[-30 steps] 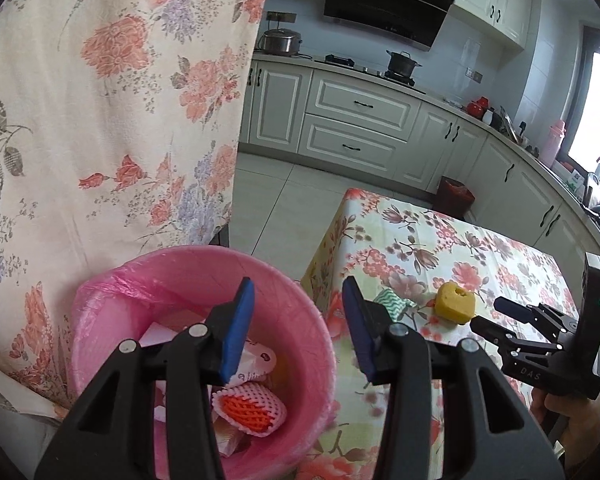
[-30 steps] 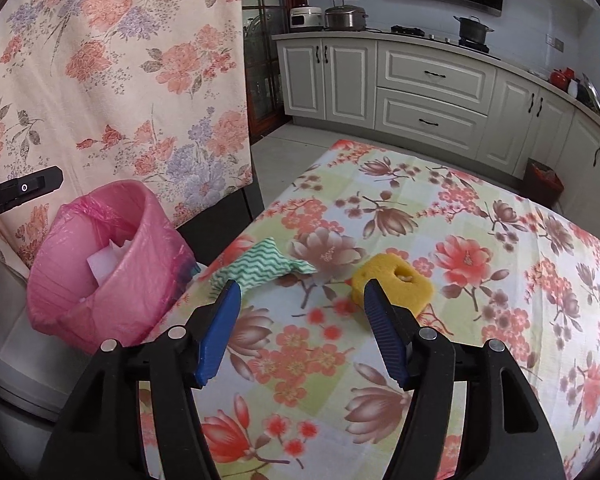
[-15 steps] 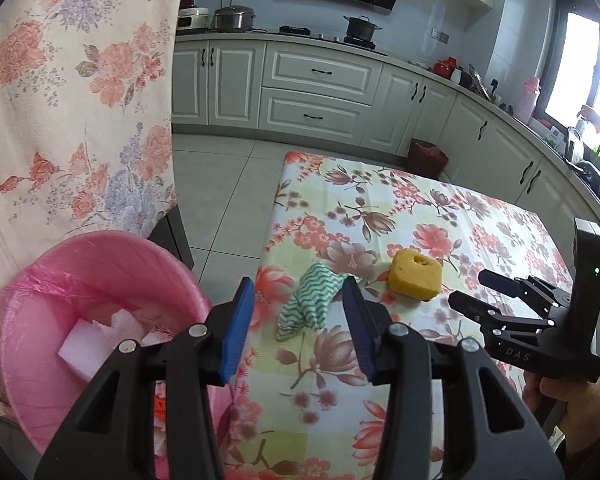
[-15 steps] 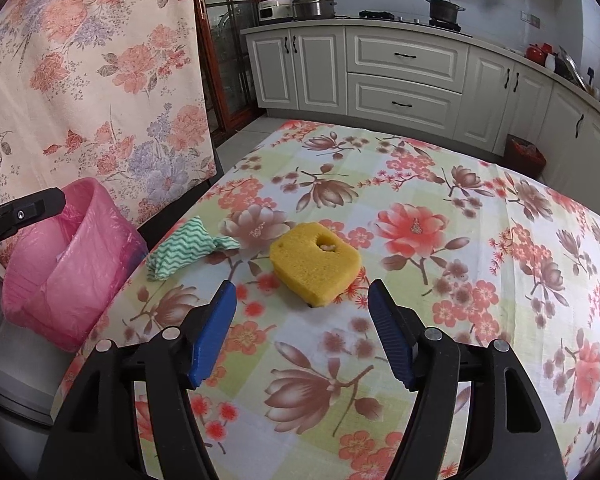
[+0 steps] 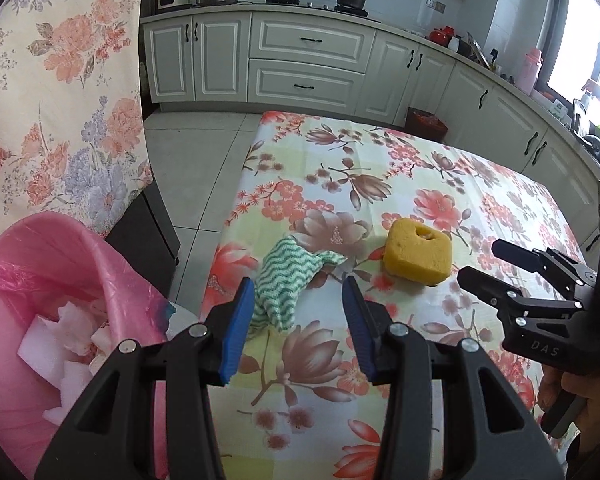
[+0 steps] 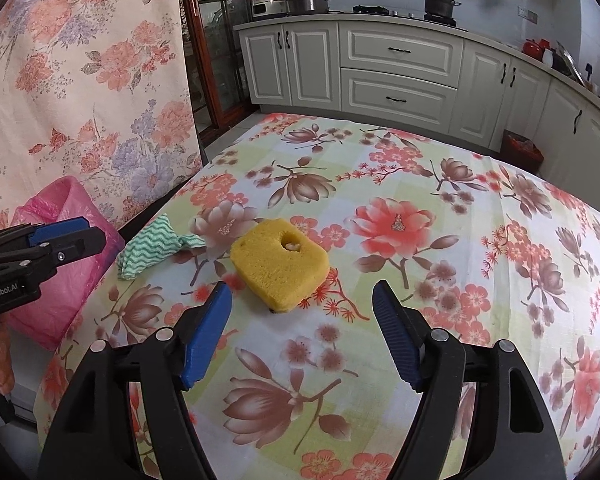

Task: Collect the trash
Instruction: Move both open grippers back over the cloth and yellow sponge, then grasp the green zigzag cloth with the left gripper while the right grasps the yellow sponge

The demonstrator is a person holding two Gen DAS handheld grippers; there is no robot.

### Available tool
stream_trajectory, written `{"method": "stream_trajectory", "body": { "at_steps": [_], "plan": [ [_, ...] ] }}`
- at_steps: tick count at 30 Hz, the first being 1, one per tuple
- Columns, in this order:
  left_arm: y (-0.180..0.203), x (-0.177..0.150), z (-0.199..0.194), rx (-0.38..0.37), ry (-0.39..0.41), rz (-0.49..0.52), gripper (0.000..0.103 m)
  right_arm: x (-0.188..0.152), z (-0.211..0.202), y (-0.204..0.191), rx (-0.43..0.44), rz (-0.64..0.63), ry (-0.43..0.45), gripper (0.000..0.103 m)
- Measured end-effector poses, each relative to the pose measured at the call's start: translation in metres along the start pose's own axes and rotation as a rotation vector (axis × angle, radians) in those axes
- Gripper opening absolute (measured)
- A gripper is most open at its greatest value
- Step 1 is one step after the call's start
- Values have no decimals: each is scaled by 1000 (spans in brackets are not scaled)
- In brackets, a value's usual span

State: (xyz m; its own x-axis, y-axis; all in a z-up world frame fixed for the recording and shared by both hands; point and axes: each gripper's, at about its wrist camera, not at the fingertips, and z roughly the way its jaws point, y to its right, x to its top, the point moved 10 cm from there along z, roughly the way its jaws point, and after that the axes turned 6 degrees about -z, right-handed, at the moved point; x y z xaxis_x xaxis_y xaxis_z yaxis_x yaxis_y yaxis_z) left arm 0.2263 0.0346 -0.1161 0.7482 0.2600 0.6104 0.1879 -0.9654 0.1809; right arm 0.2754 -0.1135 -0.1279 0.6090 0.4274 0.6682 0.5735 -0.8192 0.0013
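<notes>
The yellow sponge (image 6: pixel 280 266) with a hole in its top lies on the floral tablecloth (image 6: pixel 480 280), just ahead of your right gripper (image 6: pixel 302 320), whose blue-padded jaws stand wide apart with nothing between them. Near the sponge, towards the table's left edge, lies a crumpled green-and-white zigzag cloth (image 5: pixel 288 280). Your left gripper (image 5: pixel 298 320) hovers just short of that cloth, jaws also spread and holding nothing. Off the table's left side sits the pink bin (image 5: pixel 60 248) lined with a pink bag, white scraps (image 5: pixel 64 340) inside. Behind it hangs a floral curtain (image 5: pixel 60 100).
</notes>
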Motion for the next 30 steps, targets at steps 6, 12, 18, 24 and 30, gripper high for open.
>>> {"method": "stream_trajectory", "body": {
  "at_steps": [6, 12, 18, 24, 30],
  "plan": [
    [0, -2, 25, 26, -36, 8, 44, 4, 11, -2, 12, -25, -6, 73],
    [-1, -2, 45, 53, -65, 11, 44, 11, 24, -4, 15, -64, -19, 74],
    [-3, -1, 54, 60, -82, 15, 41, 15, 39, -5, 15, -97, -37, 74],
    [-3, -3, 56, 56, -95, 22, 22, 17, 45, -8, 27, -112, -43, 74],
    [-2, -4, 55, 45, -97, 19, 18, 18, 50, -14, 40, -129, -57, 74]
  ]
}}
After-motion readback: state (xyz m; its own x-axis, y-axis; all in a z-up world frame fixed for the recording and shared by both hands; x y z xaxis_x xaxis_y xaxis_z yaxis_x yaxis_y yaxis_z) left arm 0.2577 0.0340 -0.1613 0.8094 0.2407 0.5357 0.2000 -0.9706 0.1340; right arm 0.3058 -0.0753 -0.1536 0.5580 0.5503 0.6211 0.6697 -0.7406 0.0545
